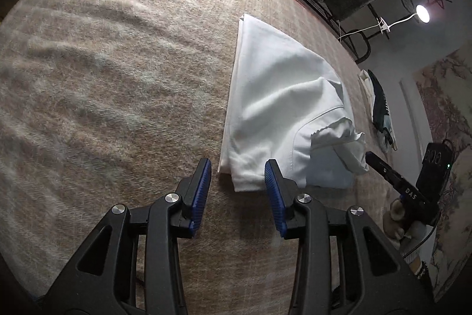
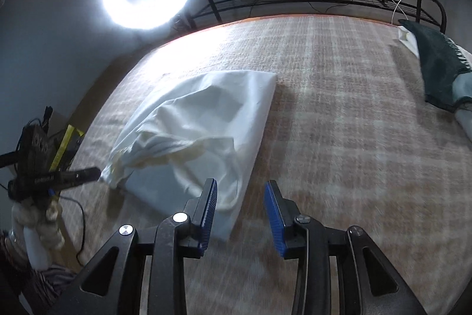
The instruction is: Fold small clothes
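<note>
The blanket (image 1: 103, 78) spreads wide and mostly bare, so there is plenty of room to the left of the garment (image 1: 283, 108) and, in the right view, to its right. The white garment lies on it, folded into a long strip with one straight edge; the end near the tongs is bunched and loose, so by my judgement the fold is partway done and needs a final fold and tidying. A clothes pile (image 2: 442, 70) sits at the far edge. Left tongs (image 1: 237, 173) and right tongs (image 2: 240, 197) are both apart, holding nothing.
</note>
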The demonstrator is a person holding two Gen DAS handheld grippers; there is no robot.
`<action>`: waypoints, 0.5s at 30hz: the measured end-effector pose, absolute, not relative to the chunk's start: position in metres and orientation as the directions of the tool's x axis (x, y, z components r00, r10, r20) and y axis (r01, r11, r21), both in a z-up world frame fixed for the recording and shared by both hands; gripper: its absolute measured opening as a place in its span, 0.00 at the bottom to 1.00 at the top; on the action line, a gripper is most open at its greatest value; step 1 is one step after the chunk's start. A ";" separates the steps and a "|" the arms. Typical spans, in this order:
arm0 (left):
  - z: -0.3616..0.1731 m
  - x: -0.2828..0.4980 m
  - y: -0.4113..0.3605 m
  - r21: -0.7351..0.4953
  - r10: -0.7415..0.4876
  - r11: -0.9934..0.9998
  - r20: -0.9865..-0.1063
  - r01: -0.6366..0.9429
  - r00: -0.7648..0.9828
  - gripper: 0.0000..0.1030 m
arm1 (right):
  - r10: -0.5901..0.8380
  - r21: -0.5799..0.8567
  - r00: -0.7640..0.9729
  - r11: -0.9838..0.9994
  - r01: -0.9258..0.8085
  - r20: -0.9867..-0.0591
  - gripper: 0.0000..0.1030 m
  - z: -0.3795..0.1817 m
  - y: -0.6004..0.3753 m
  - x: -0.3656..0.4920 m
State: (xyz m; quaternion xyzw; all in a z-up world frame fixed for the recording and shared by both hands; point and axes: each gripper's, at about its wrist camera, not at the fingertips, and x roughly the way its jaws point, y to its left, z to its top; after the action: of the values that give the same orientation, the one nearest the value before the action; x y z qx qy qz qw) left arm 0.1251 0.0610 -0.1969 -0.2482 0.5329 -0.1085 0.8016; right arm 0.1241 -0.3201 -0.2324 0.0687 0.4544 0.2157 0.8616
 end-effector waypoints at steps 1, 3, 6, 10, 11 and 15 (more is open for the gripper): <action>-0.198 0.126 0.060 -0.503 -0.430 0.859 -0.806 -0.089 0.407 0.36 | 0.438 0.311 0.491 0.894 -0.321 -0.753 0.33 -0.234 -0.315 0.128; -0.199 0.129 0.058 -0.486 -0.414 0.869 -0.814 -0.089 0.407 0.12 | 0.434 0.282 0.490 0.892 -0.354 -0.756 0.14 -0.236 -0.303 0.134; -0.199 0.131 0.060 -0.474 -0.400 0.876 -0.818 -0.090 0.415 0.07 | 0.411 0.212 0.515 0.891 -0.401 -0.752 0.01 -0.234 -0.286 0.131; -0.193 0.131 0.068 -0.461 -0.381 0.883 -0.812 -0.088 0.442 0.05 | 0.366 0.041 0.606 0.876 -0.481 -0.706 0.00 -0.212 -0.271 0.103; -0.192 0.131 0.071 -0.463 -0.377 0.882 -0.810 -0.094 0.449 0.05 | 0.342 -0.037 0.639 0.864 -0.502 -0.688 0.00 -0.205 -0.266 0.091; -0.193 0.129 0.080 -0.461 -0.366 0.880 -0.811 -0.113 0.455 0.05 | 0.294 -0.345 0.746 0.746 -0.570 -0.598 0.00 -0.197 -0.252 0.036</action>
State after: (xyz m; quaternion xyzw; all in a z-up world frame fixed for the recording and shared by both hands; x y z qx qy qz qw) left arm 0.1286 0.0799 -0.1929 -0.2321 0.5161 -0.0771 0.8209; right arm 0.0364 -0.2518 -0.1974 -0.2629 0.2625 0.2411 0.8966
